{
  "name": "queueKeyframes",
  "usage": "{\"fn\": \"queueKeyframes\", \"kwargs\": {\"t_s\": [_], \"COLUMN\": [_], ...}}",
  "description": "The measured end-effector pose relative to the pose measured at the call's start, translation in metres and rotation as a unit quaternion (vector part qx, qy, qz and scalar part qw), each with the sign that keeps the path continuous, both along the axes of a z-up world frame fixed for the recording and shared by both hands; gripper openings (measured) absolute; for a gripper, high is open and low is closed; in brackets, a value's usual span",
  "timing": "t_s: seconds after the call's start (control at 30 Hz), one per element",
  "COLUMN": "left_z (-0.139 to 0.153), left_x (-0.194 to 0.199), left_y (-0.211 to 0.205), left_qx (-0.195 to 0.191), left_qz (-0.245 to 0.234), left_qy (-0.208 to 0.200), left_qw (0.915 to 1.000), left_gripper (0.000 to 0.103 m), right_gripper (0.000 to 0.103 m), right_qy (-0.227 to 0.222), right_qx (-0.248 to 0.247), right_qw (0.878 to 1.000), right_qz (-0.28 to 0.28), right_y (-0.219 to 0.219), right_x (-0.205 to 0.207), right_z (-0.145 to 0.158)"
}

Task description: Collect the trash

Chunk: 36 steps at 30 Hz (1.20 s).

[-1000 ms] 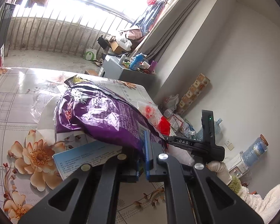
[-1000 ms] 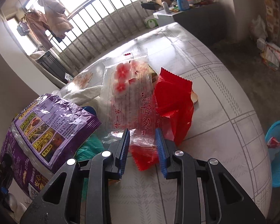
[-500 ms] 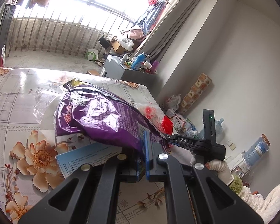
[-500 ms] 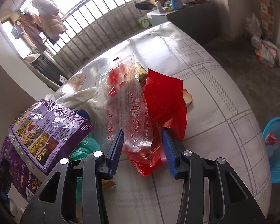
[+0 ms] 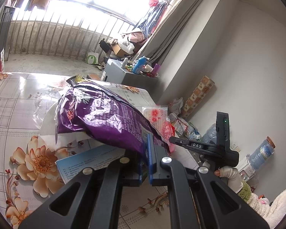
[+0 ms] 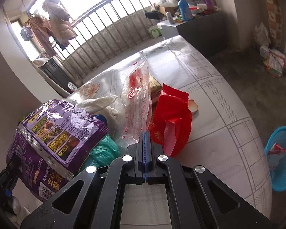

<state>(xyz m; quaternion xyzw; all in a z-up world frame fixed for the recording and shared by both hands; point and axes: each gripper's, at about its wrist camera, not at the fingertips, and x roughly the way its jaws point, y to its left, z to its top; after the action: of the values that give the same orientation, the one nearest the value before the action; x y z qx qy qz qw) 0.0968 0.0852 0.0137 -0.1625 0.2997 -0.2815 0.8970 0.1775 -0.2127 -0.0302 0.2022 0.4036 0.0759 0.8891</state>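
My left gripper [image 5: 146,135] is shut on the lower edge of a large purple snack bag [image 5: 104,114], which it holds above the flowered table [image 5: 9,114]. The same purple bag [image 6: 63,129] fills the left of the right wrist view. My right gripper [image 6: 145,132] is shut on the bottom end of a clear wrapper printed with red flowers [image 6: 137,105], which stands upright from the jaws. A crumpled red wrapper [image 6: 171,120] lies just right of it on the table [image 6: 209,95]. The clear wrapper [image 5: 156,114] also shows behind the purple bag.
A teal plastic bag [image 6: 103,150] and white paper [image 6: 101,103] lie between the two bags. A blue leaflet [image 5: 89,160] rests under the purple bag. A blue mesh basket [image 6: 282,158] with a wrapper inside stands on the floor off the table's right edge. A grey cabinet [image 5: 120,74] stands beyond.
My right gripper's jaws closed on the clear flowered wrapper and rose a little, so the wrapper now stands upright. The left gripper and purple bag have not moved.
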Motion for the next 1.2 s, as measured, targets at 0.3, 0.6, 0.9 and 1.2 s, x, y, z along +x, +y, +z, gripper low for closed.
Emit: {"fn": "queueKeyframes", "kwargs": {"t_s": [0.3, 0.6, 0.9, 1.2], "left_z": [0.034, 0.075, 0.091, 0.031], "left_x": [-0.009, -0.024, -0.012, 0.008], "left_y": [-0.009, -0.046, -0.171, -0.386], "left_qx": [-0.013, -0.014, 0.006, 0.108], "left_qz": [-0.025, -0.083, -0.229, -0.37], "left_qy": [-0.042, -0.087, -0.076, 0.007], "left_qw": [0.9987, 0.9926, 0.9704, 0.9228], "left_gripper": [0.002, 0.002, 0.002, 0.002], "right_gripper": [0.0, 0.0, 0.0, 0.0], "right_qy": [-0.082, -0.157, -0.172, -0.098], "right_qx": [0.006, 0.01, -0.007, -0.036], "right_qw": [0.997, 0.987, 0.966, 0.93], "right_qz": [-0.003, -0.042, -0.194, -0.353], "right_y": [-0.012, -0.043, -0.14, -0.232], "right_x": [-0.032, -0.083, -0.171, -0.214], "right_z": [0.045, 0.085, 0.073, 0.007]}}
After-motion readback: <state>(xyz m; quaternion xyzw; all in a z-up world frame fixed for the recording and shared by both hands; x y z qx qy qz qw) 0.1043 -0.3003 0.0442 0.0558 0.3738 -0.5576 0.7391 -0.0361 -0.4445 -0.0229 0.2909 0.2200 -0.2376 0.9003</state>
